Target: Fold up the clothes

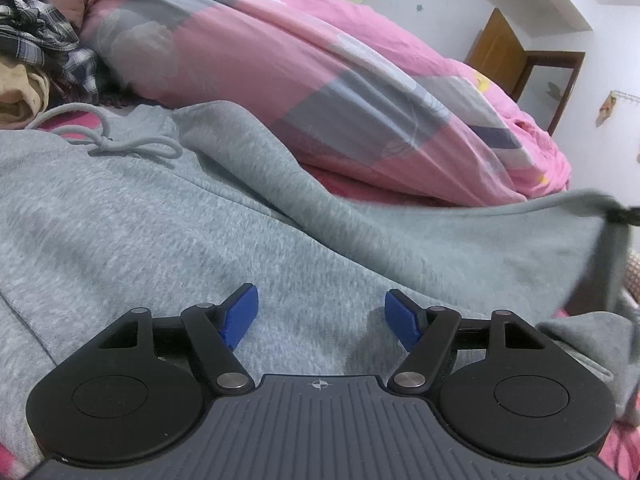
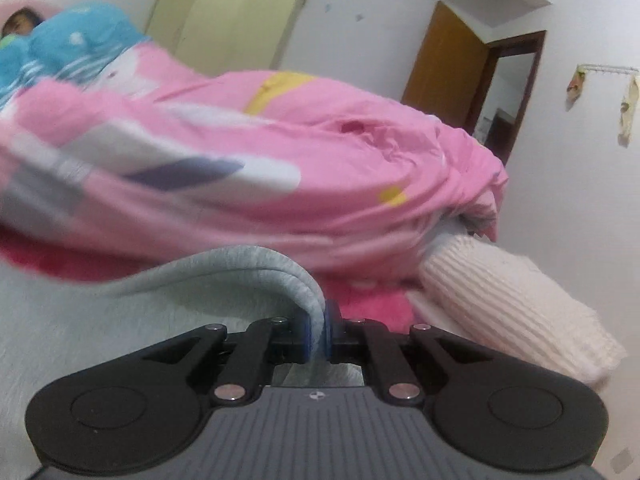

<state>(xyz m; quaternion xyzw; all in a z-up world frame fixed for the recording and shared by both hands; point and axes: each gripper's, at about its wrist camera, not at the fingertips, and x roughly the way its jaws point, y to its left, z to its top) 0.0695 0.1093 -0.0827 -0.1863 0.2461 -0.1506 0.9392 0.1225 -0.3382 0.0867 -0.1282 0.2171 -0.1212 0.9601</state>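
Note:
Grey sweatpants [image 1: 140, 220] with a knotted drawstring [image 1: 108, 144] lie spread on the bed. My left gripper [image 1: 320, 312] rests low over the grey fabric, its blue pads [image 1: 240, 316] wide apart and nothing between them. My right gripper [image 2: 318, 328] is shut on a folded edge of the grey sweatpants [image 2: 256, 268], which arches up from the pads. In the left wrist view that lifted edge [image 1: 520, 232] stretches to the right, pinched at the far right by the right gripper [image 1: 624, 216], seen only as a dark tip.
A pink patterned quilt [image 1: 320, 80] is heaped behind the sweatpants. A plaid garment [image 1: 36, 36] and a beige one [image 1: 20, 92] lie at far left. A cream knitted garment [image 2: 508, 304] lies at right. A person in blue [image 2: 72, 40] lies beyond the quilt.

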